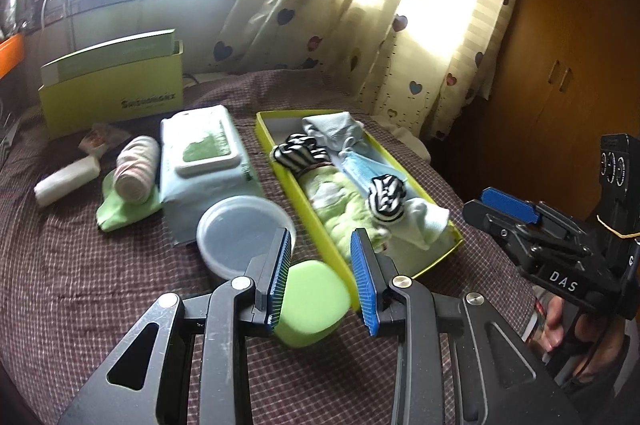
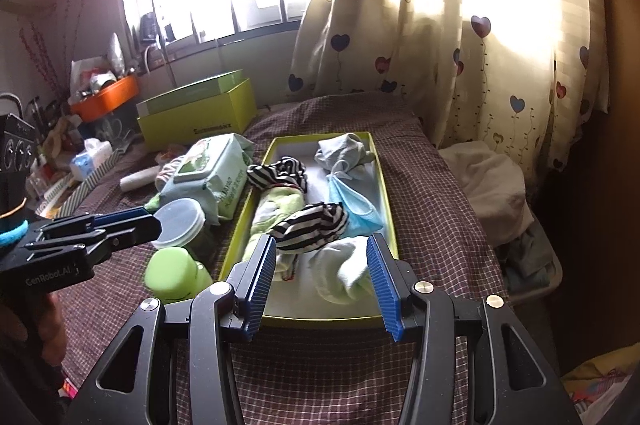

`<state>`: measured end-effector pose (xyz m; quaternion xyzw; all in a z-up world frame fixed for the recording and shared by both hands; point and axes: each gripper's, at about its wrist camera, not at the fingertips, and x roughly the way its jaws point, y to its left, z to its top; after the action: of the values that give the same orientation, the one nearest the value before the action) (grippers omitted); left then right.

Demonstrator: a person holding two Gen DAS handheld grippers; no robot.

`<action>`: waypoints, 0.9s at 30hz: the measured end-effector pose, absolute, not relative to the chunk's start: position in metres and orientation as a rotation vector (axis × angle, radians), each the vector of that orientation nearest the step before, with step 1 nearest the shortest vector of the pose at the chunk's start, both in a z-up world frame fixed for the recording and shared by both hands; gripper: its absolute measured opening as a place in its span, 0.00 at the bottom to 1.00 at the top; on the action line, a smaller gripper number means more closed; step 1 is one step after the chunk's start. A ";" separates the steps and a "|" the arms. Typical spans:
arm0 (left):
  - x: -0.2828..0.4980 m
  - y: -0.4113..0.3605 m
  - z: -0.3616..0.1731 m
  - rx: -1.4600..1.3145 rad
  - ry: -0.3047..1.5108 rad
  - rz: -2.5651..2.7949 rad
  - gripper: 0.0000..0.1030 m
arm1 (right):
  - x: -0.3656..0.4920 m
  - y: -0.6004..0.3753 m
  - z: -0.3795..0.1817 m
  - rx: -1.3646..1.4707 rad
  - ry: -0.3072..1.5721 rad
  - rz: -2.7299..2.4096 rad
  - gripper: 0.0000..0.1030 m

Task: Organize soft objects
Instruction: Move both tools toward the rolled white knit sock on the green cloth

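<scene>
Both hand-held grippers hang over the checked maroon bedspread [image 1: 100, 305], and neither is carrying anything.

The left hand-held gripper [image 1: 322, 277] has its blue pads spread, with nothing pinched between them. Through the gap you see a light green sponge [image 1: 310, 305] lying on the bed, right up against the near left edge of the yellow-green tray [image 1: 320, 225]. Whether the left pad touches the sponge is hard to tell.

The right hand-held gripper [image 2: 326, 283] is spread wide too, jaws empty, hovering over the near end of the tray. In the left wrist view it shows at the right edge, a person's hand [image 1: 556, 321] wrapped around its grip.

The tray is already well stocked: two black-and-white striped socks [image 2: 312, 221], a pale green cloth [image 2: 276, 209], a blue face mask [image 2: 356, 205], a knotted pale blue cloth [image 2: 344, 151] at the far end, and a pale mint sock [image 2: 344, 273] nearest the camera.

Left of the tray, still out on the bedspread: a round clear lidded tub [image 1: 244, 233], a wet wipes pack [image 1: 204, 161], a pink-and-white rolled cloth [image 1: 134, 165] sitting on a green cloth [image 1: 120, 213], and a white roll [image 1: 66, 183] further left. A yellow-green box [image 1: 112, 93] stands at the back, below the window, with the heart-print curtain [image 1: 400, 5] to its right.
</scene>
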<state>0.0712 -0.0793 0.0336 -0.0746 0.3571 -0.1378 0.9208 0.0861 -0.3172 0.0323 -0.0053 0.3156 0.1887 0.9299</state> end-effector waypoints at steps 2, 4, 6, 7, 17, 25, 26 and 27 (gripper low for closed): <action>0.070 -0.072 0.033 -0.160 0.735 -0.268 0.31 | 0.086 -0.313 0.033 -0.010 0.650 0.394 0.45; 0.068 -0.066 0.033 -0.168 0.732 -0.254 0.31 | 0.085 -0.308 0.034 -0.006 0.651 0.409 0.45; 0.066 -0.057 0.033 -0.177 0.726 -0.241 0.31 | 0.085 -0.303 0.035 -0.008 0.651 0.419 0.45; 0.064 -0.053 0.033 -0.182 0.722 -0.235 0.31 | 0.084 -0.299 0.035 -0.010 0.651 0.427 0.45; 0.056 -0.001 0.025 -0.248 0.715 -0.138 0.31 | 0.083 -0.253 0.039 -0.045 0.656 0.526 0.45; 0.064 0.041 0.024 -0.301 0.711 -0.076 0.31 | 0.085 -0.224 0.044 -0.085 0.652 0.575 0.45; 0.068 0.047 0.024 -0.305 0.716 -0.069 0.31 | 0.086 -0.222 0.045 -0.088 0.649 0.581 0.45; 0.070 0.049 0.025 -0.308 0.719 -0.067 0.31 | 0.087 -0.219 0.046 -0.090 0.644 0.588 0.45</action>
<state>0.0698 0.0488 0.0246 -0.1502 0.3503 -0.0328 0.9239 0.0867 -0.2192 0.0465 -0.0438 0.3116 0.2848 0.9054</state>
